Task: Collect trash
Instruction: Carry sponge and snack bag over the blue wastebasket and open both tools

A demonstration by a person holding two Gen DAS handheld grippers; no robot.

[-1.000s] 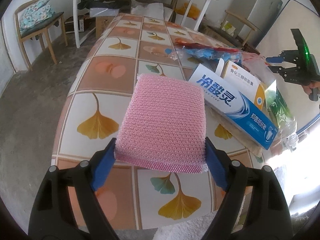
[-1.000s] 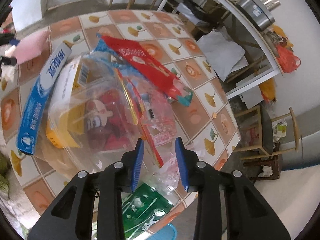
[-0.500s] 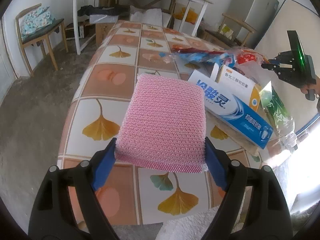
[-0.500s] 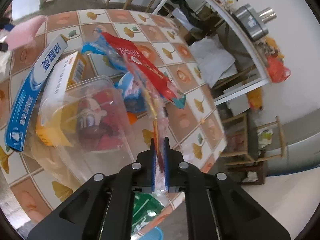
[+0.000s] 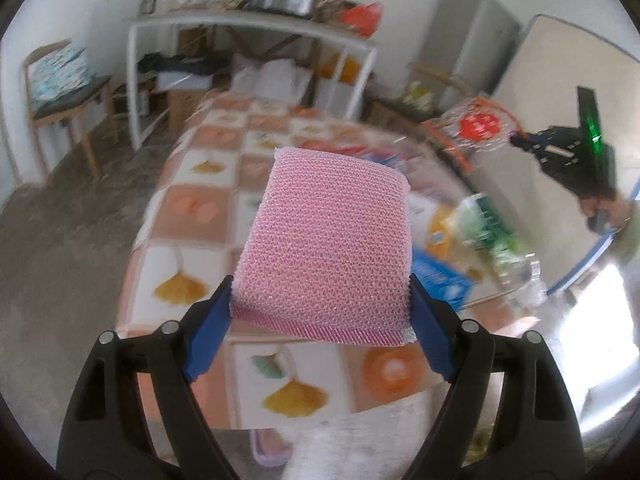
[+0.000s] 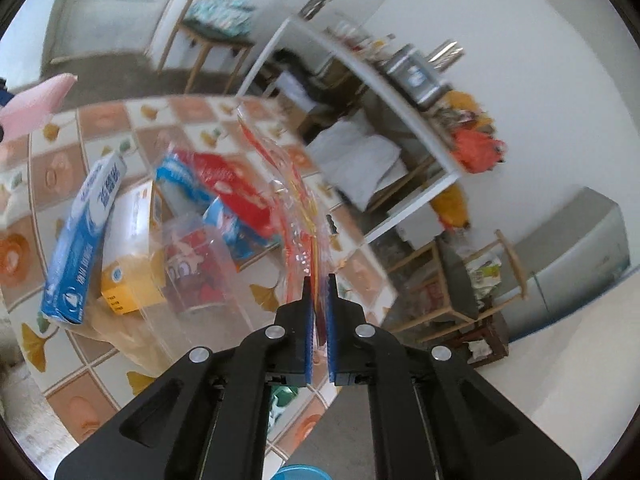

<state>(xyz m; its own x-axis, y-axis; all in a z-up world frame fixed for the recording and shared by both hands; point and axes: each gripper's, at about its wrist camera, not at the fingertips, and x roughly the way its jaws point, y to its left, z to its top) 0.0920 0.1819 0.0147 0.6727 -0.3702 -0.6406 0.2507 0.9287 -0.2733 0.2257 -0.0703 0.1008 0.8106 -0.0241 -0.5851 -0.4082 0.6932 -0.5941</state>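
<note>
My left gripper (image 5: 320, 292) is shut on a pink mesh sponge (image 5: 328, 240), held above the near end of the tiled table (image 5: 176, 208). My right gripper (image 6: 319, 280) is shut on the edge of a clear plastic wrapper (image 6: 294, 200) with red and yellow print, which hangs up off the table. In the left wrist view that wrapper (image 5: 476, 128) shows at the upper right, lifted by the right gripper (image 5: 520, 140). In the right wrist view the pink sponge (image 6: 36, 100) shows at the far left.
On the table lie a blue toothpaste box (image 6: 84, 240), a yellow and white box (image 6: 132, 264), a clear tub (image 6: 196, 264), a red packet (image 6: 236, 192) and a green wrapper (image 5: 484, 232). A blue bin rim (image 6: 296, 474) sits below. A wooden chair (image 5: 60, 92) and a white shelf (image 5: 248, 36) stand behind.
The right gripper closed on the clear wrapper and lifted it off the pile. The left gripper rose with the pink sponge, so the table sits lower in its view.
</note>
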